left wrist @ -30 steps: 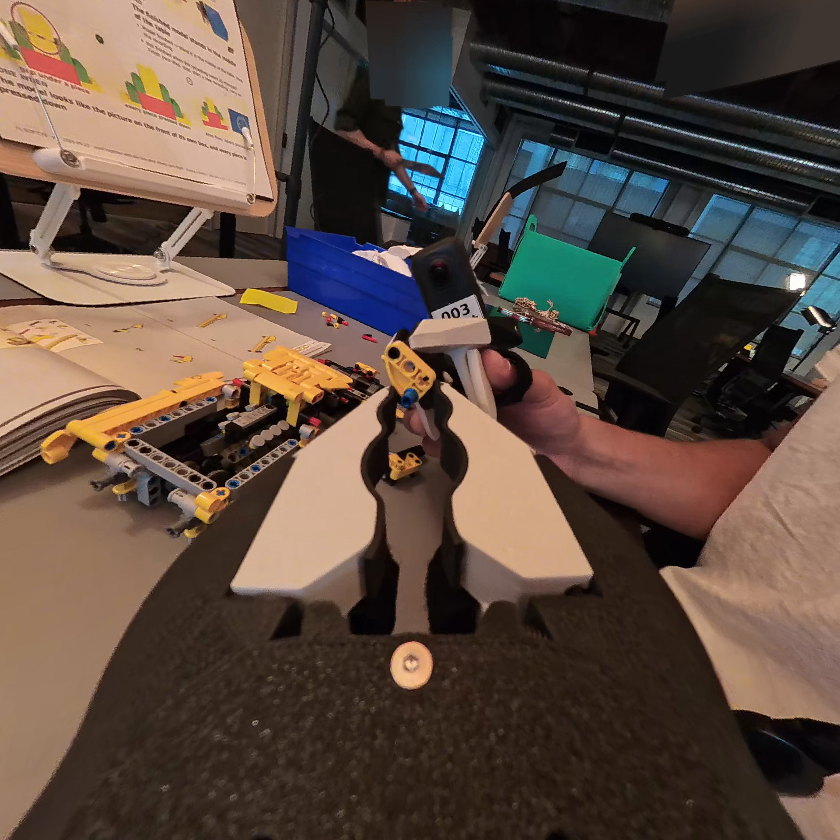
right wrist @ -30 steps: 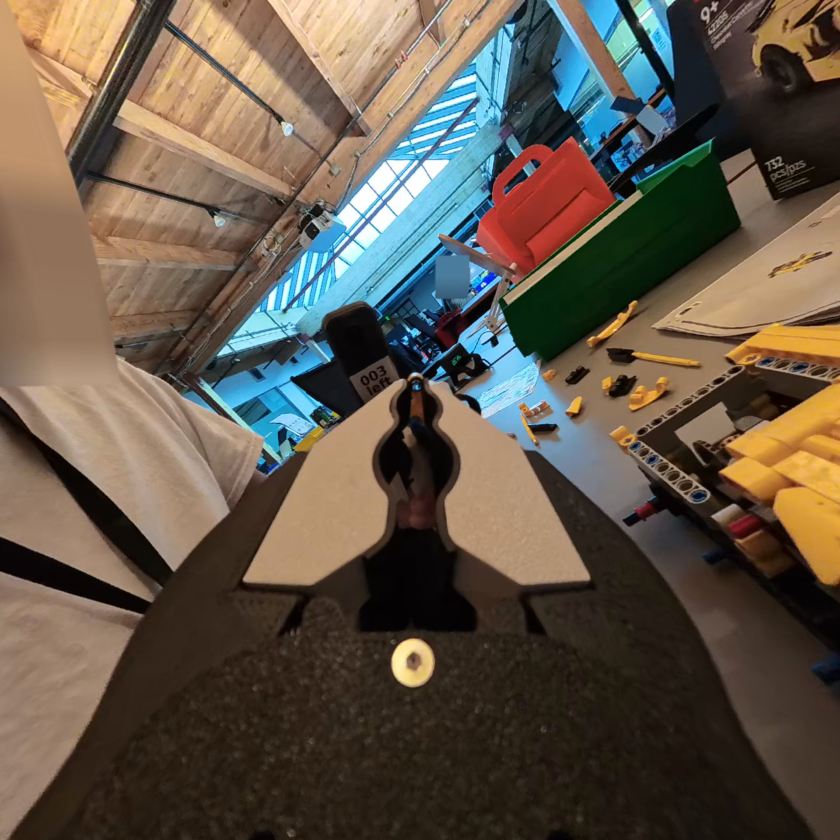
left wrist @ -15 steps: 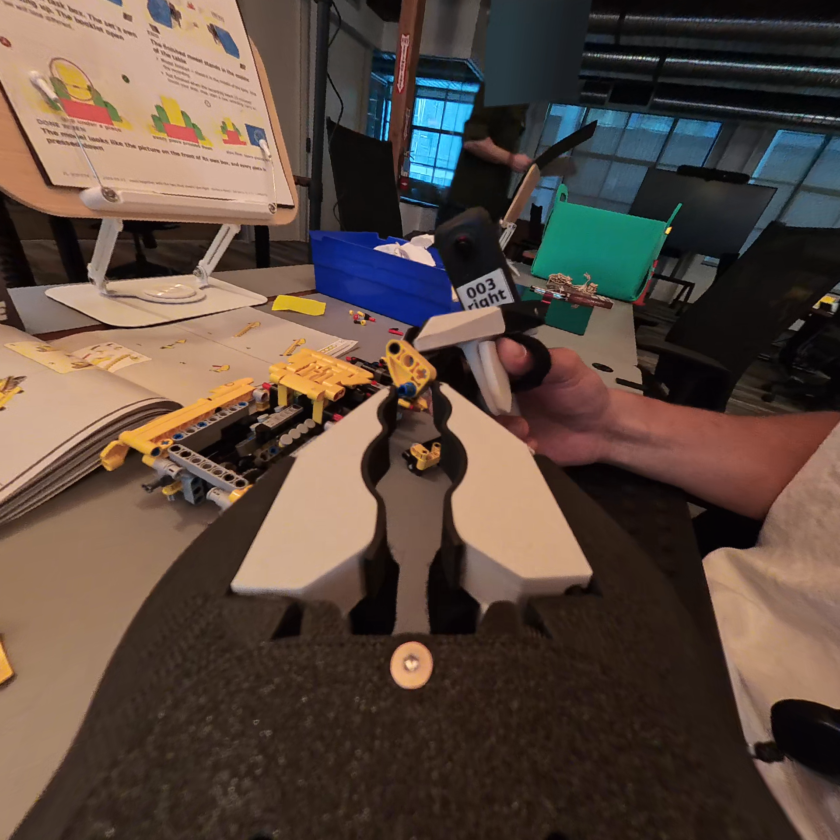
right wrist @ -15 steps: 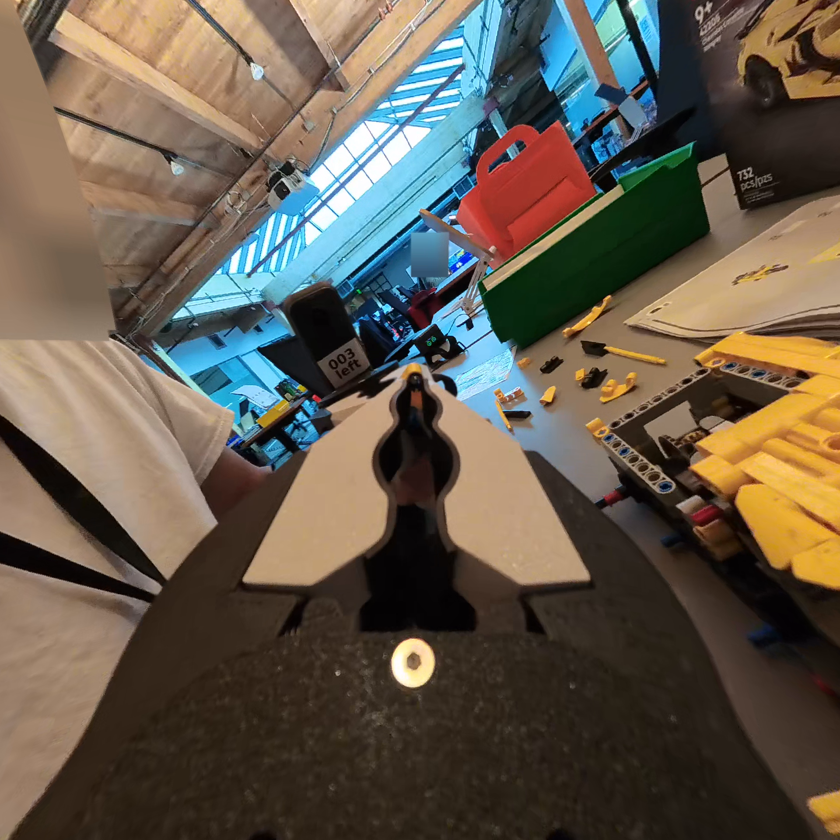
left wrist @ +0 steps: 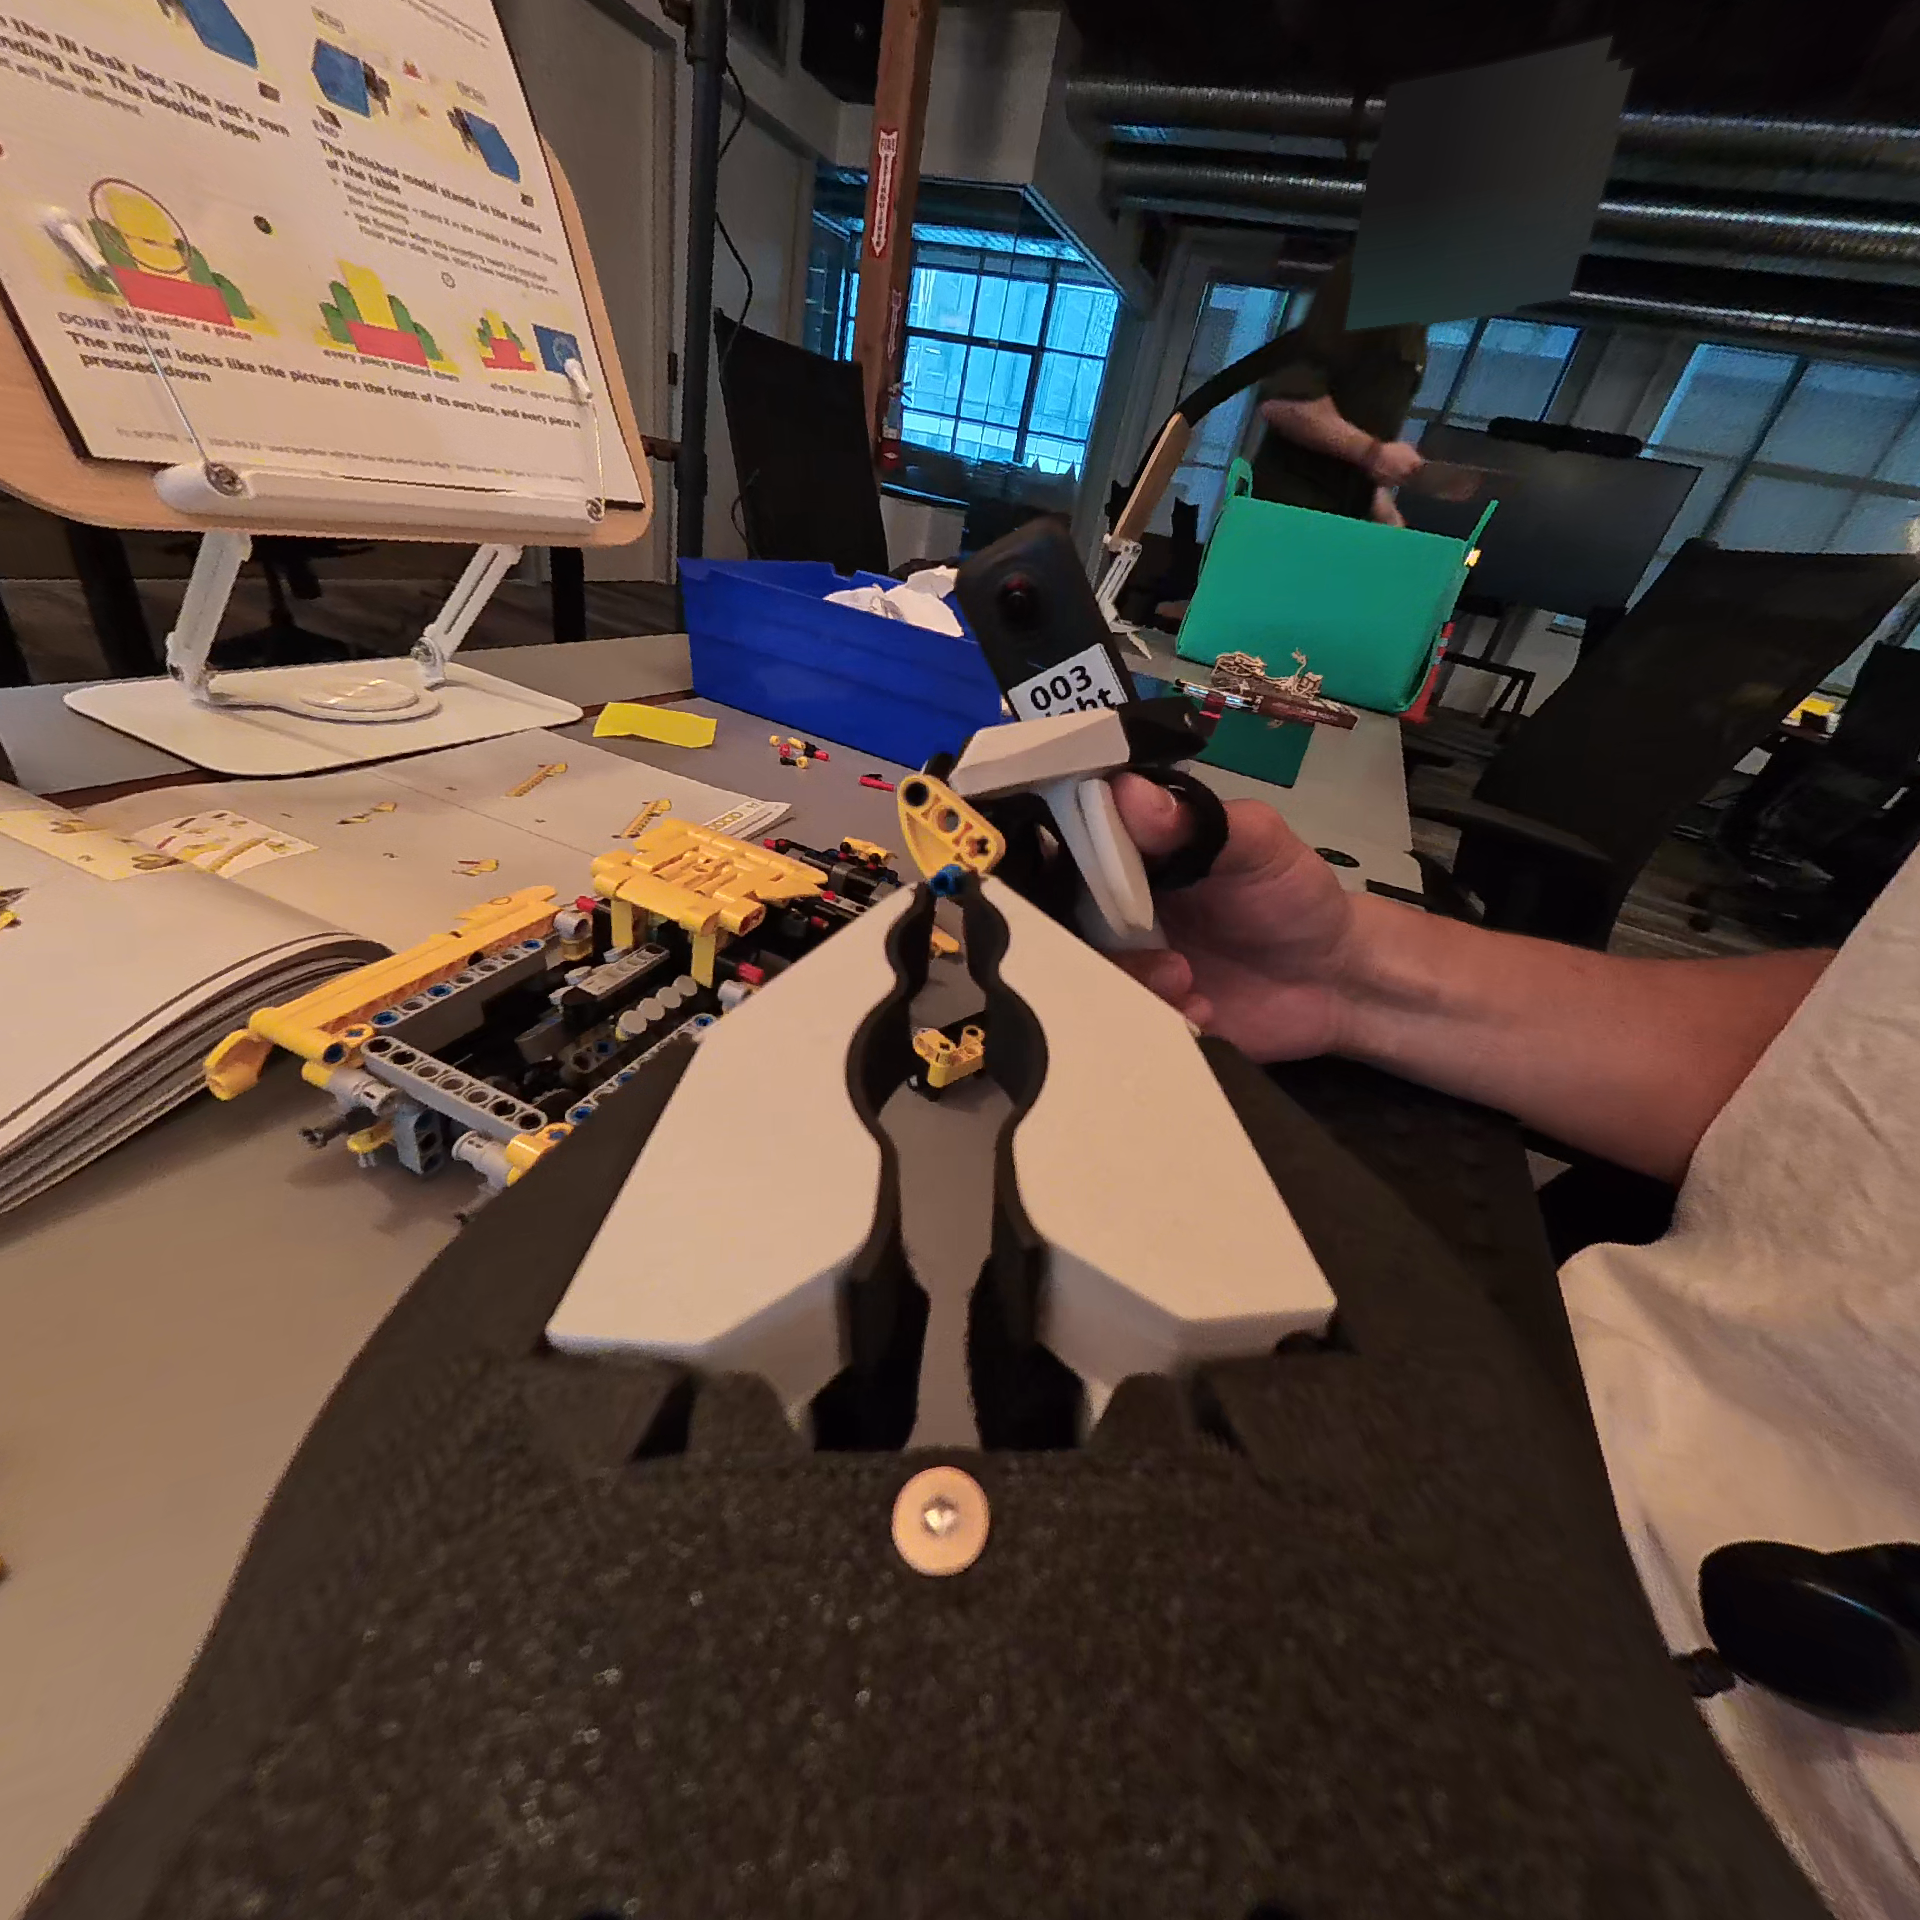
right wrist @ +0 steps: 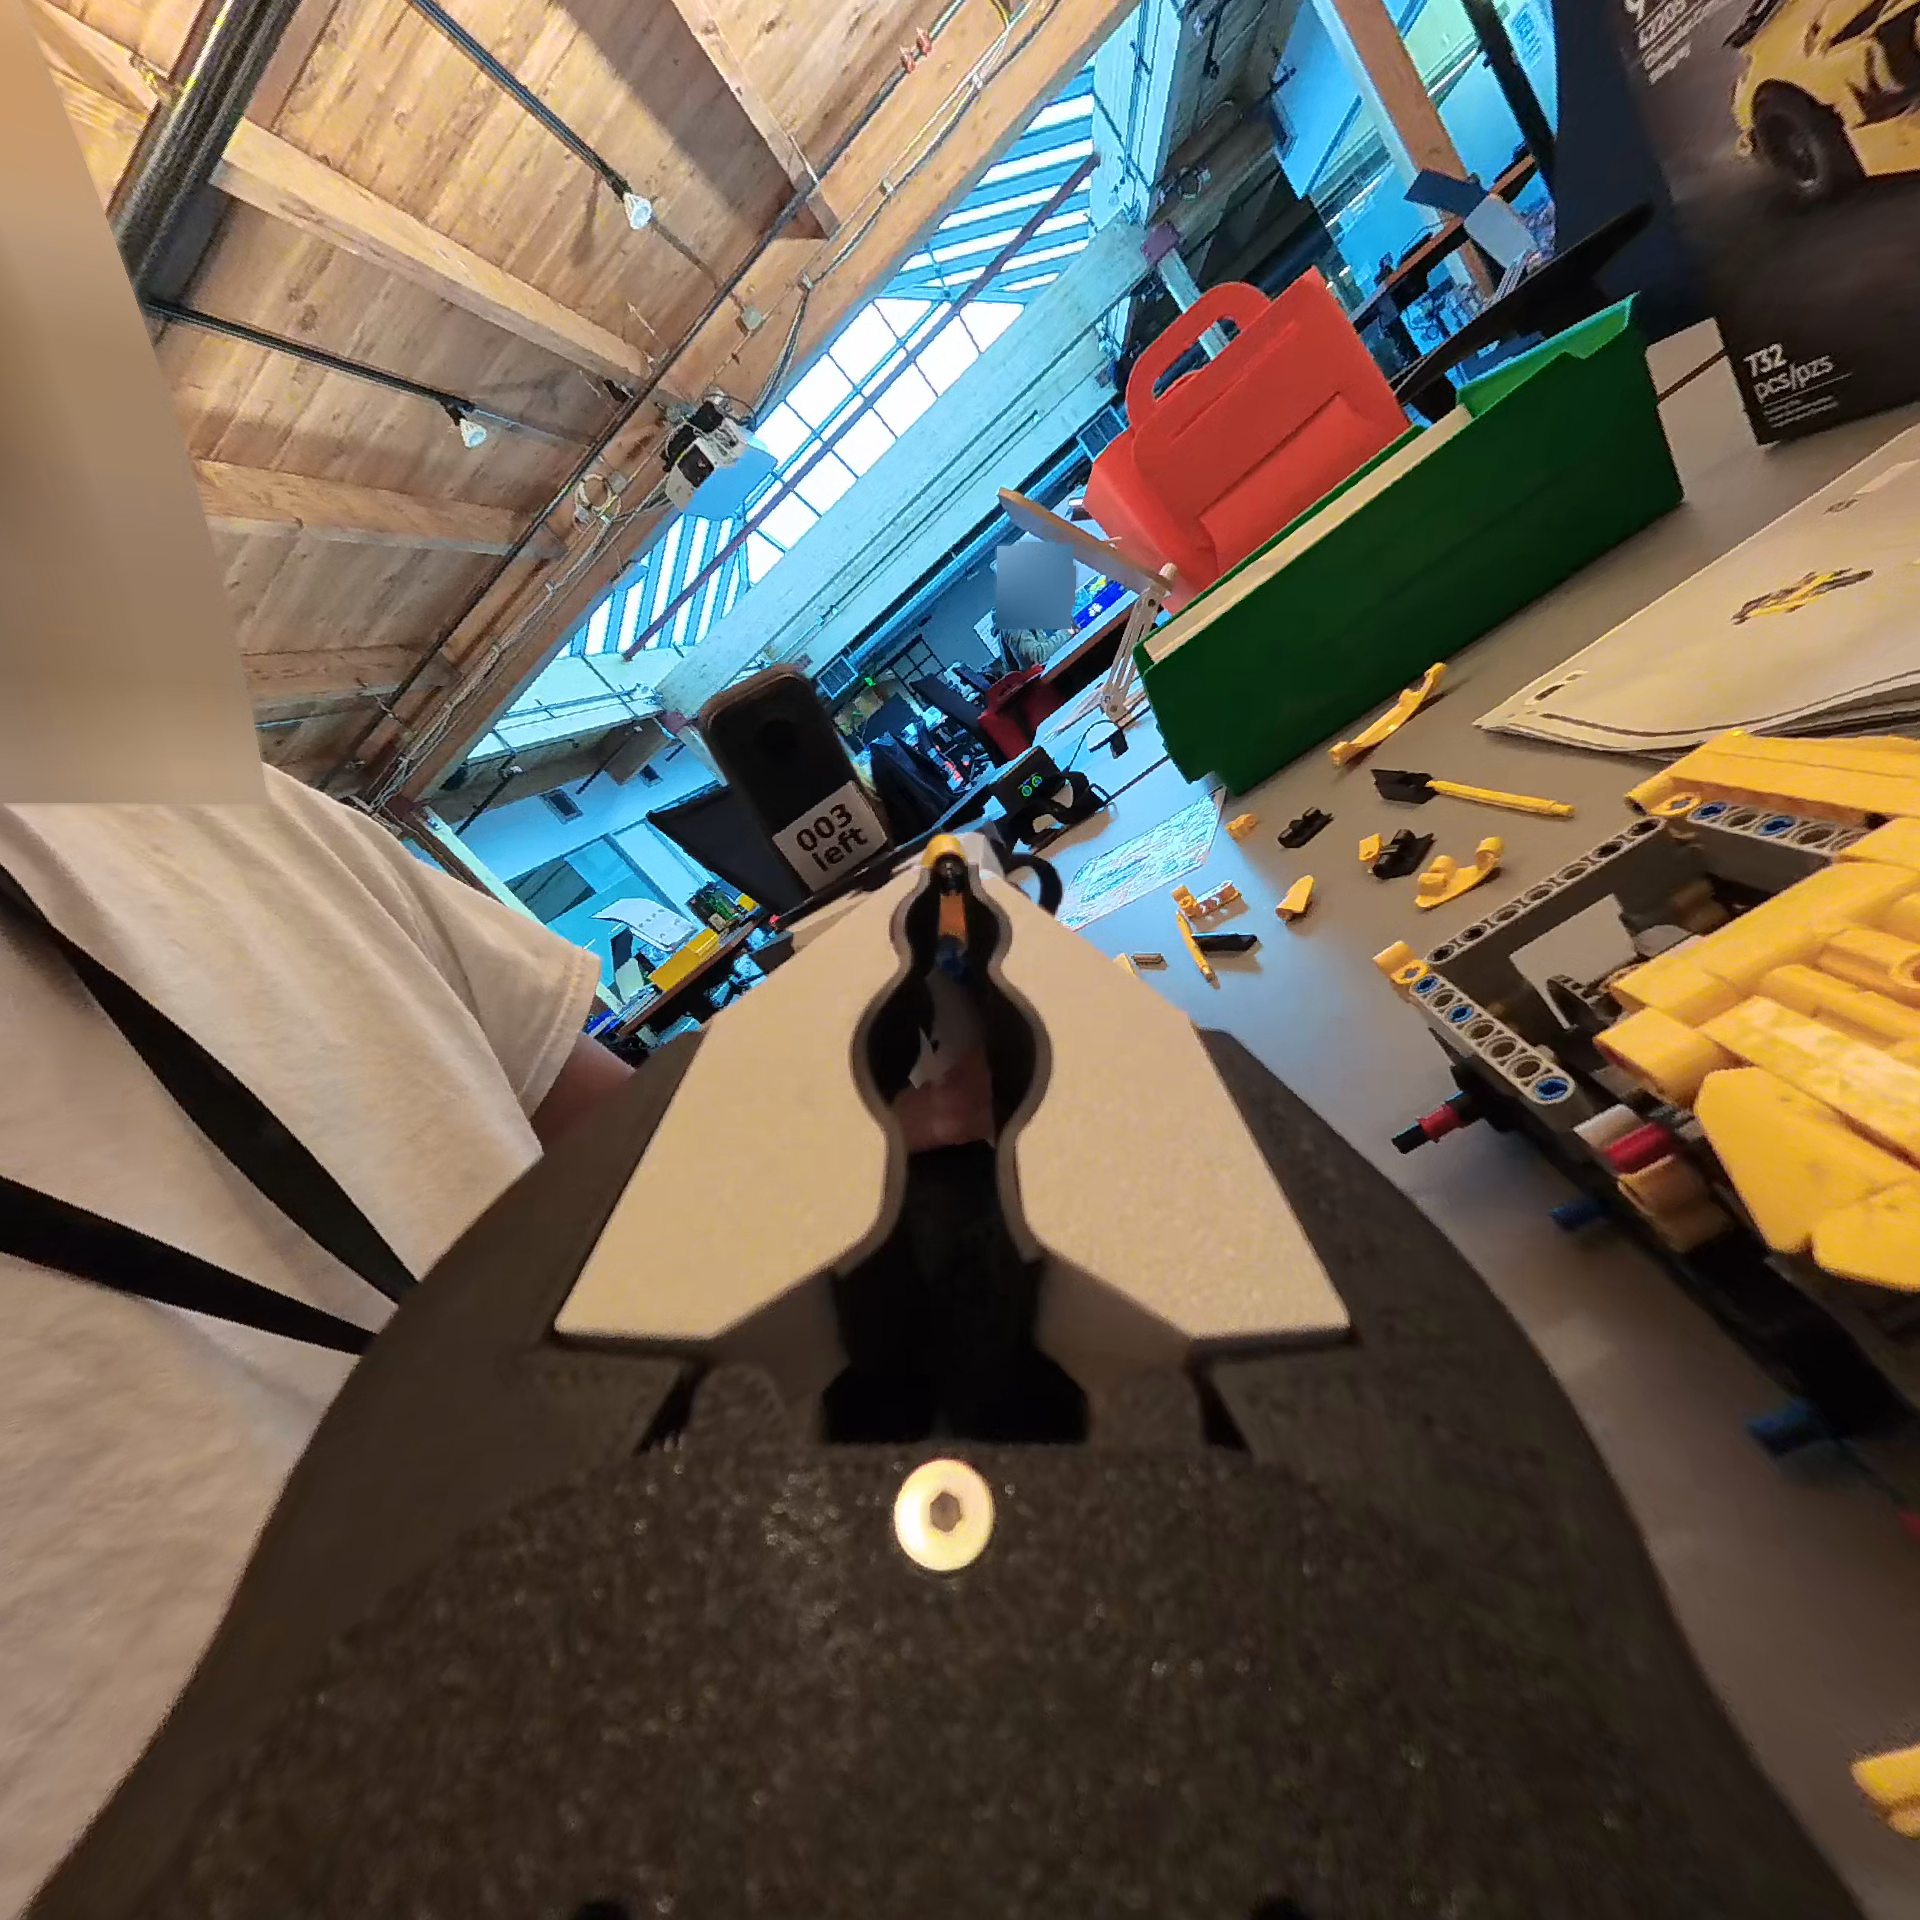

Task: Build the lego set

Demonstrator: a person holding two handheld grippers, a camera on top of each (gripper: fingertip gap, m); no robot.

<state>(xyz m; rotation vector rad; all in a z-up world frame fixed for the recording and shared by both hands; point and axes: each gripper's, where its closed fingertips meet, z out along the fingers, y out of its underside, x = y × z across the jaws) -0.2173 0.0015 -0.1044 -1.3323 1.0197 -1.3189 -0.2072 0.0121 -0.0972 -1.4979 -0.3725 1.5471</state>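
Note:
A small yellow lego piece (left wrist: 943,826) with a blue pin (left wrist: 943,883) in it is held in the air between both grippers. My left gripper (left wrist: 943,889) is shut on the blue pin at its tips. My right gripper (right wrist: 945,868) is shut on the yellow piece (right wrist: 943,850), seen edge-on. In the left wrist view the right gripper (left wrist: 971,774) comes in from the right, held by a hand. The partly built yellow, grey and black model (left wrist: 582,987) lies on the table to the left; it also shows in the right wrist view (right wrist: 1714,1018).
An open instruction book (left wrist: 135,956) lies left of the model. A sheet stand (left wrist: 312,499) and a blue bin (left wrist: 821,665) stand behind. A small yellow part (left wrist: 948,1055) lies on the table. Loose parts (right wrist: 1403,847), a green bin (right wrist: 1403,613) and the set's box (right wrist: 1787,260) show in the right wrist view. The tips of both grippers are at nearly the same place.
Both grippers keep their hold on the yellow piece and pin. The joined pair has shifted and tilted slightly above the table. A person in the background has walked to the right.

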